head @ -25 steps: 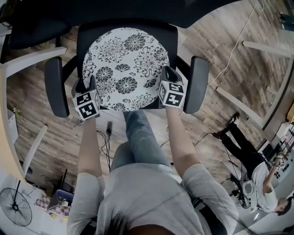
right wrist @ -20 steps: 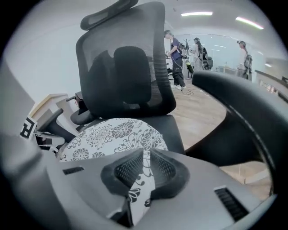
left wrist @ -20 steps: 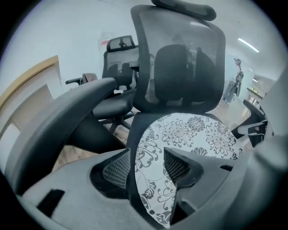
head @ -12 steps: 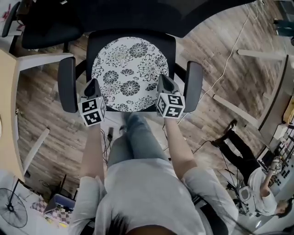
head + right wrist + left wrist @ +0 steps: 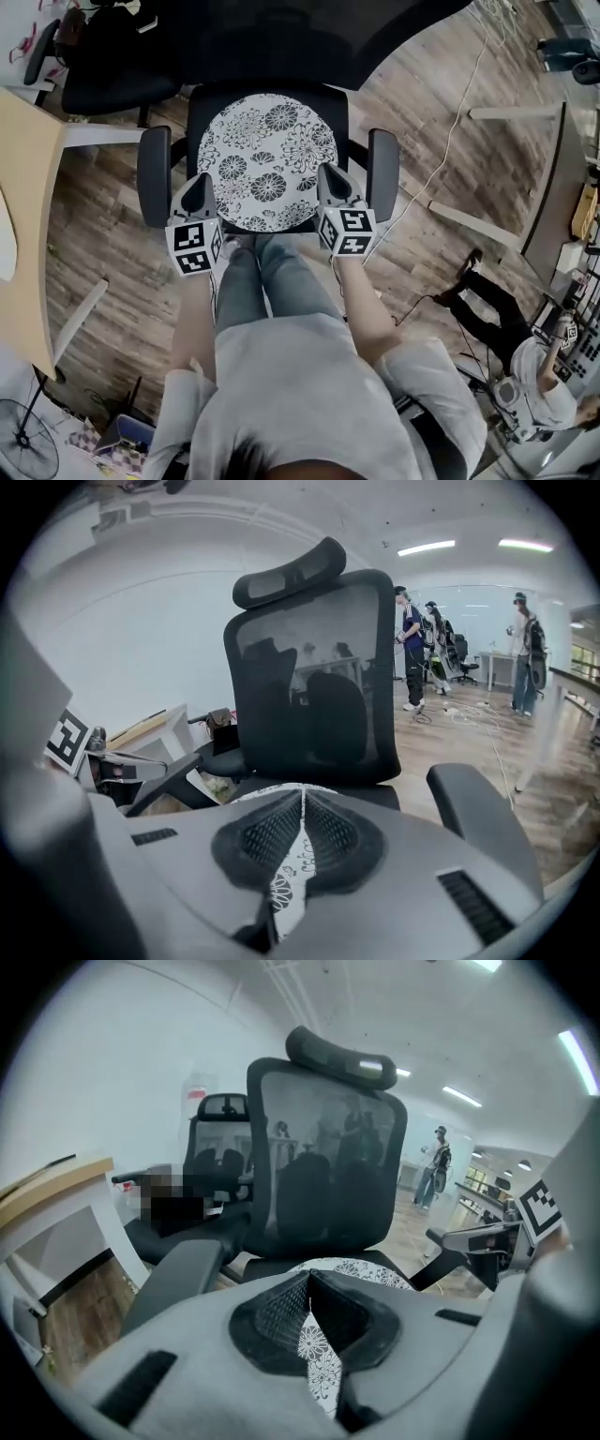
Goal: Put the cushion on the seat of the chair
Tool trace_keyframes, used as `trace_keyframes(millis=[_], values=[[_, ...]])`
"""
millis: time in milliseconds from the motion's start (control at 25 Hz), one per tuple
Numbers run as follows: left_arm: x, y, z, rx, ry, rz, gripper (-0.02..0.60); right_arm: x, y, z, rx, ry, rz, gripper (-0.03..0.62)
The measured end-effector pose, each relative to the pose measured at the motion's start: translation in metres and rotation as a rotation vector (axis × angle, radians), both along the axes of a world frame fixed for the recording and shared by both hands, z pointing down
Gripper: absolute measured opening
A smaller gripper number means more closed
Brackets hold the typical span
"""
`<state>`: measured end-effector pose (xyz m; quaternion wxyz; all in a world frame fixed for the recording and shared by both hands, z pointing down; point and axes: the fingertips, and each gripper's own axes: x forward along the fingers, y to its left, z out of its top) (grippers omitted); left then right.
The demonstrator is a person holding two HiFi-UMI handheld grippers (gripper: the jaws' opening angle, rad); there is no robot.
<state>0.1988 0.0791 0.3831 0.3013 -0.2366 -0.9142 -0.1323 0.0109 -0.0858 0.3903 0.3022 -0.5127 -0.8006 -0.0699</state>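
Note:
The round white cushion [image 5: 267, 159] with black flowers lies flat on the seat of the black office chair [image 5: 153, 187], between its two armrests. My left gripper [image 5: 197, 186] hovers at the cushion's near left edge and my right gripper [image 5: 330, 174] at its near right edge. In the left gripper view the left gripper [image 5: 309, 1277] has its jaw tips together, and the cushion [image 5: 361, 1267] shows beyond and below them. In the right gripper view the right gripper [image 5: 302, 794] also has its tips touching above the cushion [image 5: 281, 791]. Neither grips anything. The mesh backrest [image 5: 323, 1176] stands behind.
A second black chair [image 5: 103, 75] stands at the far left, next to a wooden desk [image 5: 19, 234]. A white cable [image 5: 459, 112] runs over the floor at the right near table legs [image 5: 506, 112]. A person [image 5: 534, 375] sits at the lower right. People [image 5: 412, 649] stand far off.
Both grippers have drawn back from the cushion's sides to its near edge and risen. The cushion has stayed on the seat. The head view has pulled up and away.

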Motion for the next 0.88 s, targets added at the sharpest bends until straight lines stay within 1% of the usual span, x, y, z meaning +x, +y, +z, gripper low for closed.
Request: trace_keyframes(millis=[160,360,520,720,880], values=[[0.001,-0.003,-0.029,-0.017,-0.055,0.026,0.011,0.013,-0.006,-0.025,-0.033,-0.021,0.024,0.017],[-0.004,-0.010,-0.063,-0.073,-0.093,0.104,0.011,0.027,-0.017,-0.055,-0.068,-0.047,0.046,0.017],[0.000,-0.017,-0.092,-0.114,-0.125,0.151,0.011,0.039,-0.028,-0.083,-0.090,-0.094,0.053,0.017],[0.013,-0.028,-0.126,-0.106,-0.196,0.153,0.011,0.055,-0.044,-0.120,-0.110,-0.161,0.054,0.018],[0.024,-0.033,-0.148,-0.120,-0.226,0.162,0.011,0.067,-0.052,-0.149,-0.141,-0.212,0.061,0.018]])
